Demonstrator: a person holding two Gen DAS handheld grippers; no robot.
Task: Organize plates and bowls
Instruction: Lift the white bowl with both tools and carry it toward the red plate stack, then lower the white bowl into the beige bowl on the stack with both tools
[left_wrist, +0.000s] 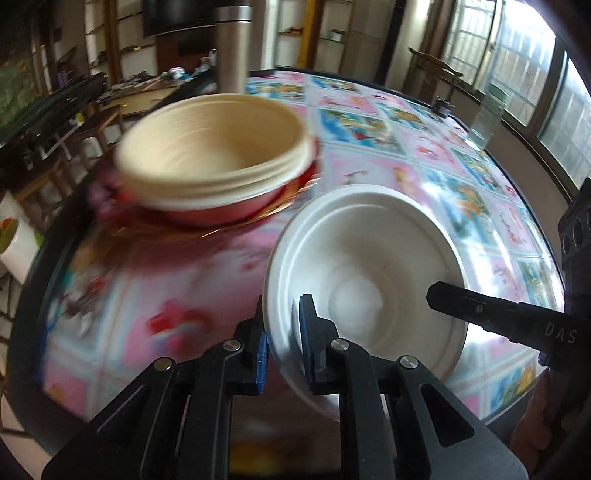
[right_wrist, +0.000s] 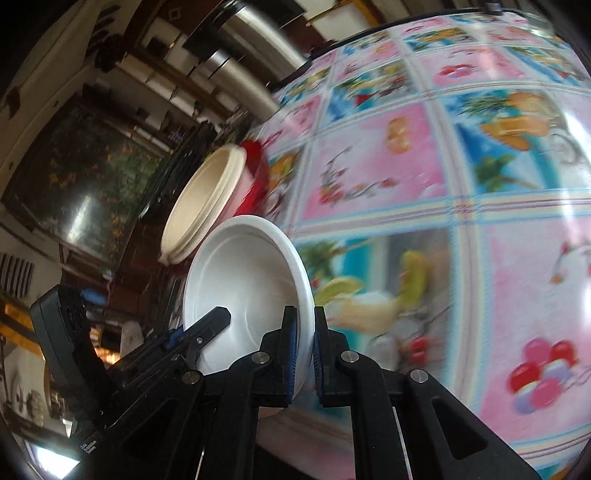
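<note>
Left gripper (left_wrist: 282, 345): jaws clamped on white bowl (left_wrist: 369, 266) rim
Right gripper (right_wrist: 304, 354): jaws clamped on opposite rim
Cream bowls (left_wrist: 214, 147): stacked on surface (left_wrist: 424, 155)

Setting: a lived-in home dining room. Evidence: round table (left_wrist: 424, 155) under a glossy cartoon-print cloth; wooden chair (left_wrist: 436, 70) at 1 o'clock; barred windows (left_wrist: 517, 70) at 2 o'clock; cluttered shelves (left_wrist: 107, 48) at 11 o'clock; framed painting (right_wrist: 92, 177) on the wall.
</note>
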